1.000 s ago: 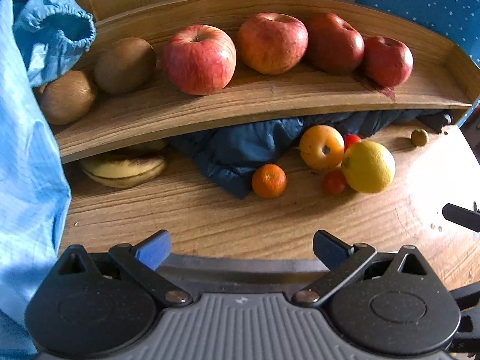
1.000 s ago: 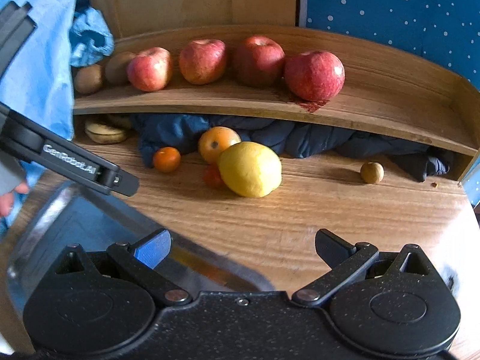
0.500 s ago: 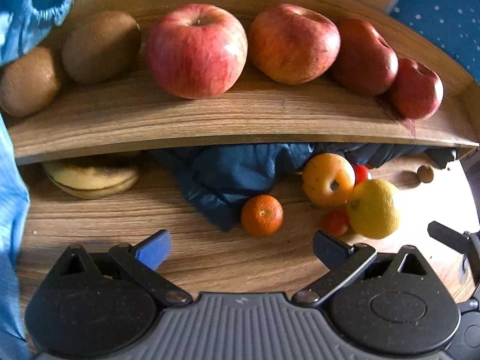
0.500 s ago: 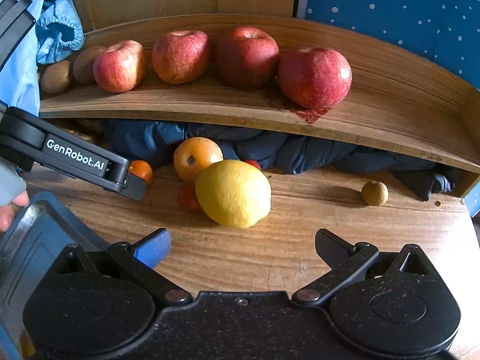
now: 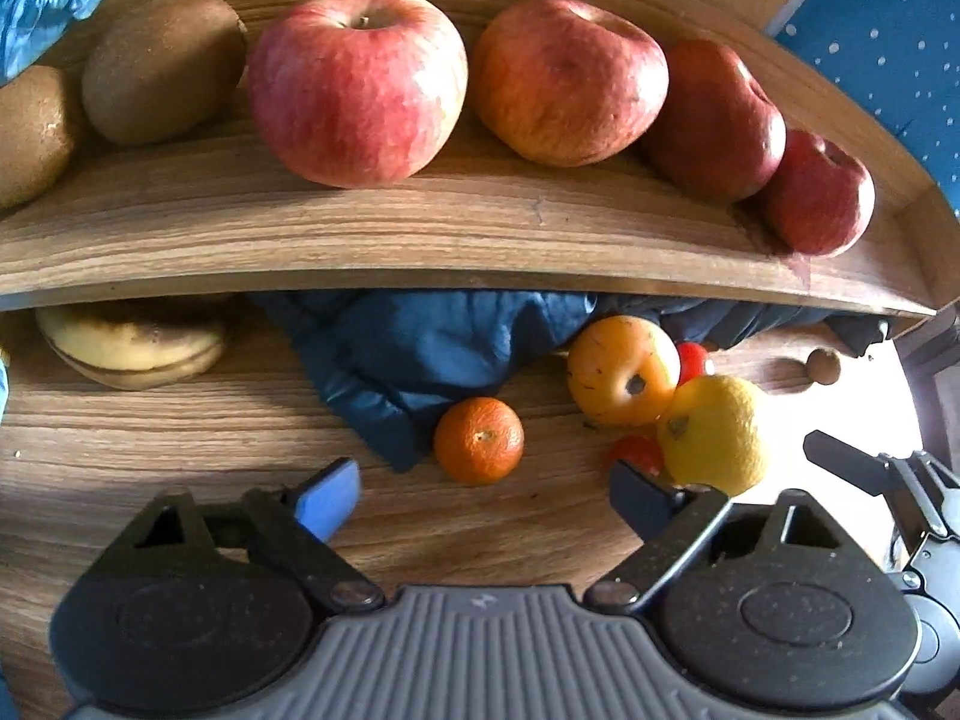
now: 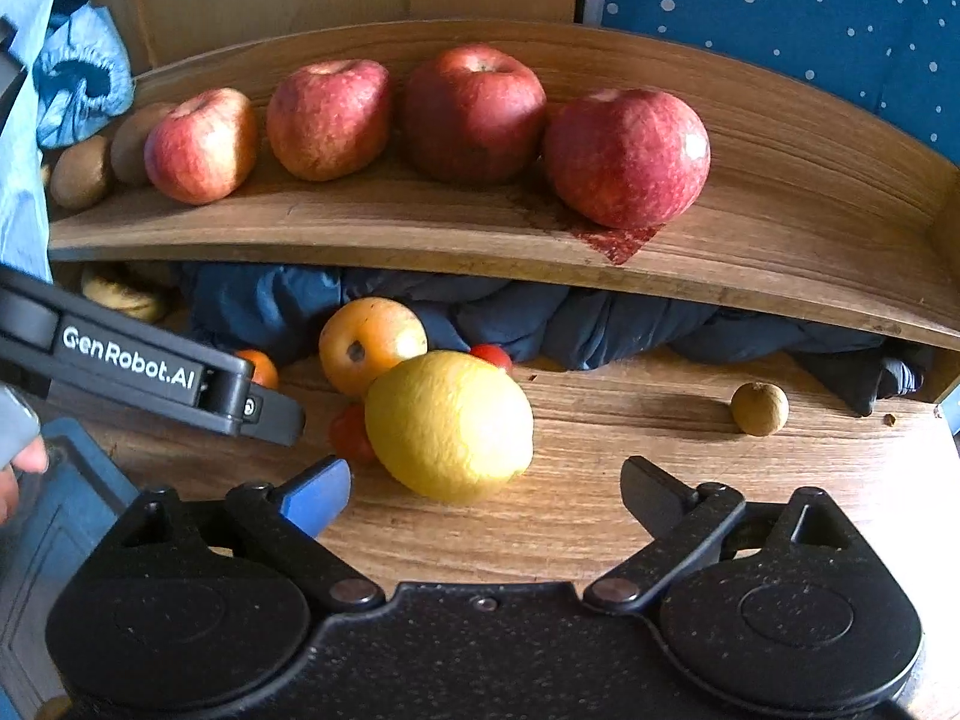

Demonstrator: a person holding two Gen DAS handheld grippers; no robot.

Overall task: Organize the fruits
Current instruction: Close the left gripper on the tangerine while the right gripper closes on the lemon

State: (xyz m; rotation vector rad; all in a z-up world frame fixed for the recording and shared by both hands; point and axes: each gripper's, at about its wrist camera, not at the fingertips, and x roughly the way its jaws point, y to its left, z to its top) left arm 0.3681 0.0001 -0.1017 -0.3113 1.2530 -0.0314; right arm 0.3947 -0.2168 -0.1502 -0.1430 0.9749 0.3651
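Several red apples (image 5: pixel 357 84) (image 6: pixel 627 156) and two kiwis (image 5: pixel 162 69) line the wooden shelf (image 5: pixel 420 240). Below it on the table lie a small mandarin (image 5: pixel 479 441), an orange fruit (image 5: pixel 621 371) (image 6: pixel 371 345), a yellow lemon (image 5: pixel 714 435) (image 6: pixel 449 425), small red tomatoes (image 5: pixel 636 455) and a banana (image 5: pixel 129 348). My left gripper (image 5: pixel 483 495) is open, just short of the mandarin. My right gripper (image 6: pixel 485 487) is open, with the lemon right in front of its fingers.
A dark blue cloth (image 5: pixel 420 354) is bunched under the shelf. A small brown round fruit (image 6: pixel 759 408) sits alone at the right. A metal tray (image 6: pixel 54 516) lies at the lower left in the right wrist view. Light blue fabric (image 6: pixel 78 78) hangs at the left.
Both grippers have moved forward toward the fruit on the table. The mandarin and the lemon now sit much closer to the open fingers. No fruit has moved.
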